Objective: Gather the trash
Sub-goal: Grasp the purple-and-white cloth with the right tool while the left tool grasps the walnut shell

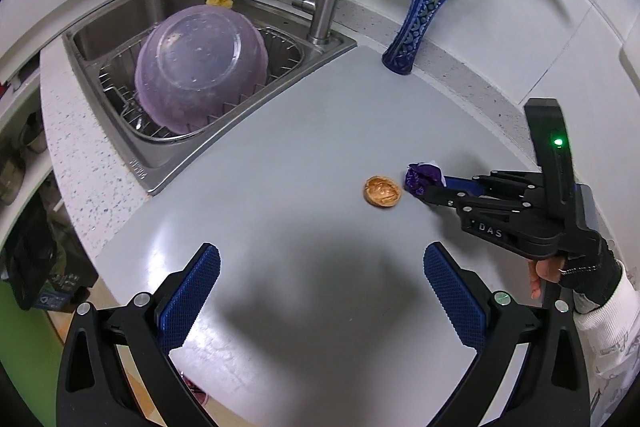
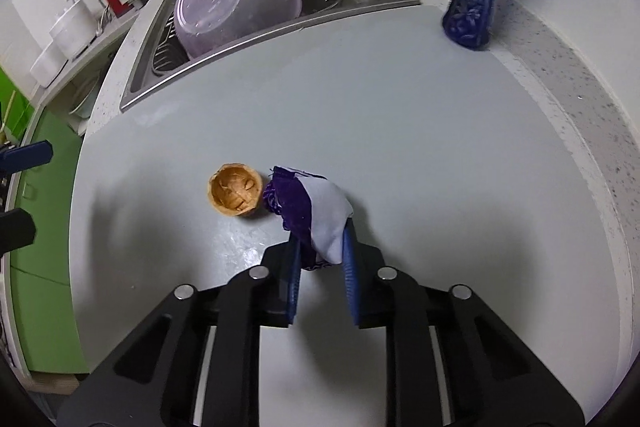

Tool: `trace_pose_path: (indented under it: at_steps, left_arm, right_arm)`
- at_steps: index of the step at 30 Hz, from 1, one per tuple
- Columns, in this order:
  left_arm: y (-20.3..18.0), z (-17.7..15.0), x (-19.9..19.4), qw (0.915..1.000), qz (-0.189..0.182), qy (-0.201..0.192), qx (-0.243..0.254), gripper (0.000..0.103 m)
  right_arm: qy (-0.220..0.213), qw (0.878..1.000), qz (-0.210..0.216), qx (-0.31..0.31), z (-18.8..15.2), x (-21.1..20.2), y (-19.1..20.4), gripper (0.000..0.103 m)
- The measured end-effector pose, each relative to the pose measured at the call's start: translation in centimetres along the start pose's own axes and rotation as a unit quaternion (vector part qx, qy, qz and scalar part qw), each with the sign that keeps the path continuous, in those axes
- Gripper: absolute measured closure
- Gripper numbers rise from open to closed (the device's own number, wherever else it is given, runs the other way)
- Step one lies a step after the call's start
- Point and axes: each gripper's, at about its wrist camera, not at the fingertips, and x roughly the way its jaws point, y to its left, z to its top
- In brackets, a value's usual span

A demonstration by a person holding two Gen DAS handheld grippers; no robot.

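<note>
Right hand-held gripper: it is pressing its blue pads together on the crumpled purple-and-white wrapper, which is bulging out past the fingertips.
Right hand-held gripper, seen from the left: it is reaching in from the right side, low over the desk, with a green light glowing on its body and a gloved hand gripping its handle.
Left hand-held gripper: its two blue-padded fingers are standing wide apart with nothing between them, hanging above the bare grey surface.
Wrapper: it is lying on the grey desk surface, pinched at its near end, with its purple part lying just beside the walnut shell.
Walnut shell: an empty half shell is sitting open side up on the desk, just left of the wrapper; whether the two are touching is hard to tell.
Blue vase: it is standing upright at the back edge of the desk, holding a green stalk.
Sink: it is sitting left of the desk, with an upturned translucent purple basin leaning in a wire rack.
</note>
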Motion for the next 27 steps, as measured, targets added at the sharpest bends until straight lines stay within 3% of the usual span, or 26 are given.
trace_pose_path:
  at_steps: [14,22,24,26,27]
  left_arm:
    - [-4.5,2.6,5.3,0.9977,-0.022,0.024,0.06,0.005]
    - [-5.2,3.0,9.5,0.996,0.005,0.04,0.079,0.006]
    - [-5.4,3.0,10.0,0.9954,0.011,0.038,0.087,0.012]
    - [-5.6,3.0,10.4,0.995,0.015,0.042,0.089,0.034]
    - [-5.6,2.9,10.6,0.9949,0.017,0.044,0.09,0.036]
  right_arm:
    - [-0.02,0.998,-0.018,0.048,-1.6,-5.3,-2.6,0.088]
    - [-0.029,0.997,-0.025,0.065,-2.9,-7.1,-4.1,0.088]
    - [-0.03,0.997,-0.028,0.069,-3.2,-7.3,-4.5,0.088]
    - [-0.029,0.996,-0.029,0.075,-3.6,-7.4,-5.0,0.088]
    - [-0.029,0.996,-0.03,0.078,-3.7,-7.5,-5.2,0.088]
